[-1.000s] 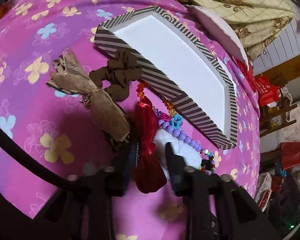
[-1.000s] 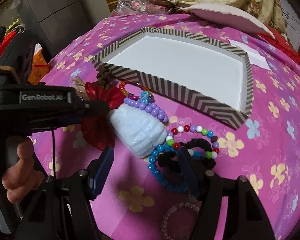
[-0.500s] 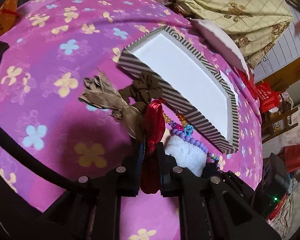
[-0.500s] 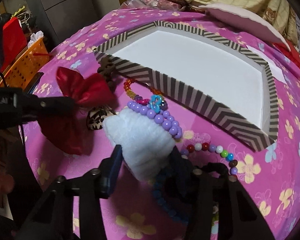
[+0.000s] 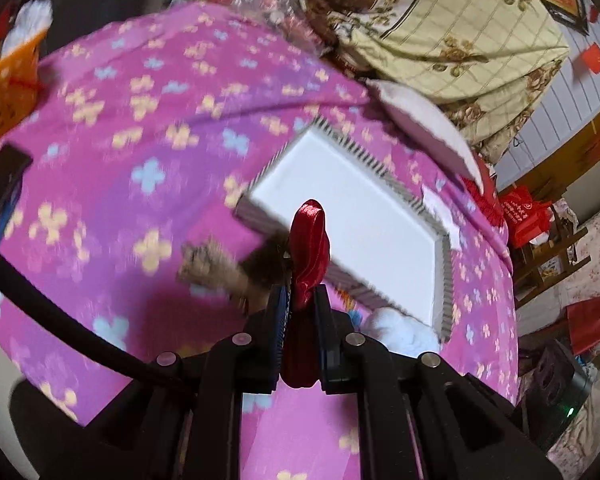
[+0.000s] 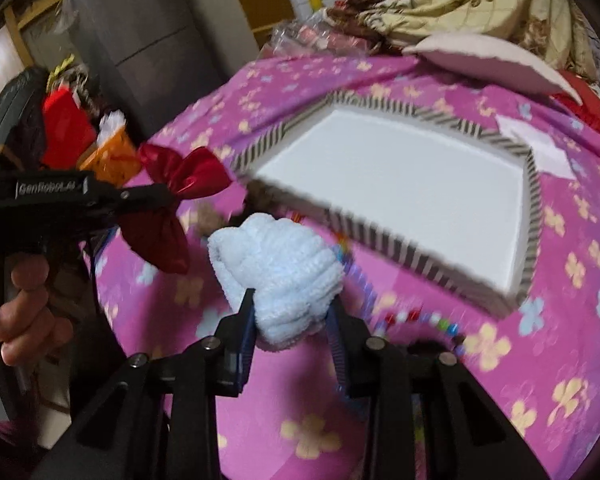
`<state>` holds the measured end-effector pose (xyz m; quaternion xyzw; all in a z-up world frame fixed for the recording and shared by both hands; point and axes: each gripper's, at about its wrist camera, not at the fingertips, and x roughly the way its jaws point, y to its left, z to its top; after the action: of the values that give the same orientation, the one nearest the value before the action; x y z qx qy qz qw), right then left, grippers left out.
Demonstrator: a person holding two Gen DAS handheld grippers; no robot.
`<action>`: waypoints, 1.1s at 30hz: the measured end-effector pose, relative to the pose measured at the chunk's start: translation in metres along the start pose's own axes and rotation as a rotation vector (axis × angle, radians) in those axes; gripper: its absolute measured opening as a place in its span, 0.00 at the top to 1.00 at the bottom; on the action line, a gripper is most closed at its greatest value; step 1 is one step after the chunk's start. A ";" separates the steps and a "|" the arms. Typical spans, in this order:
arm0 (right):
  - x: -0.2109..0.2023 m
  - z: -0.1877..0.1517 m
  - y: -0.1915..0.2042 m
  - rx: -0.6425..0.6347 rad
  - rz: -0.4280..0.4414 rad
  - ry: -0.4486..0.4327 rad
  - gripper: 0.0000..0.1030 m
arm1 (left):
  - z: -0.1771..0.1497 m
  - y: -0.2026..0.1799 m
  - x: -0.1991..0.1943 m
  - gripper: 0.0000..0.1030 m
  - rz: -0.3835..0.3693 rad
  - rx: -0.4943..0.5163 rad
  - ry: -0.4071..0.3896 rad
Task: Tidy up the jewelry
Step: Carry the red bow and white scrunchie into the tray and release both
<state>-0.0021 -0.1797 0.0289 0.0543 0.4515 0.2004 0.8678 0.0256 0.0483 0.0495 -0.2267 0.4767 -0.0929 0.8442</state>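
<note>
Now, in the left wrist view, the left gripper has its jaws clenched on a red satin bow, lifted above the pink flowered table, before the striped box. In the right wrist view, the right gripper jaws, just closing, grasp a white fluffy scrunchie raised near the box's front wall; beaded bracelets lie beside.

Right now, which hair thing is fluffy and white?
The white fluffy scrunchie, pinched in the right tongs. The red satin bow in the left tongs is shiny, not fluffy.
</note>
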 end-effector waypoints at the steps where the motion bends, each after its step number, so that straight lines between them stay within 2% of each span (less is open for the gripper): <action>1: 0.001 0.008 -0.004 0.007 -0.016 -0.011 0.67 | 0.007 -0.003 0.000 0.67 0.003 0.008 -0.012; 7: 0.027 0.050 -0.031 0.064 -0.096 -0.017 0.67 | 0.048 -0.015 0.028 0.67 0.006 0.016 -0.040; 12: 0.067 0.061 -0.043 0.091 -0.130 0.000 0.67 | 0.064 -0.017 0.071 0.67 0.061 0.023 -0.010; 17: 0.104 0.066 -0.058 0.097 -0.130 0.029 0.67 | 0.076 -0.008 0.102 0.67 0.068 0.003 0.019; 23: 0.121 0.072 -0.076 0.103 -0.088 0.044 0.52 | 0.081 -0.001 0.126 0.67 0.102 0.002 0.056; 24: 0.124 0.074 -0.079 0.099 -0.092 0.047 0.52 | 0.082 0.002 0.129 0.67 0.101 -0.008 0.064; 33: 0.143 0.102 -0.104 0.099 -0.115 0.064 0.50 | 0.083 0.005 0.140 0.51 0.104 -0.008 0.092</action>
<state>0.1843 -0.2086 -0.0490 0.0644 0.4906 0.1292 0.8593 0.1691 0.0245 -0.0225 -0.2006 0.5267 -0.0572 0.8241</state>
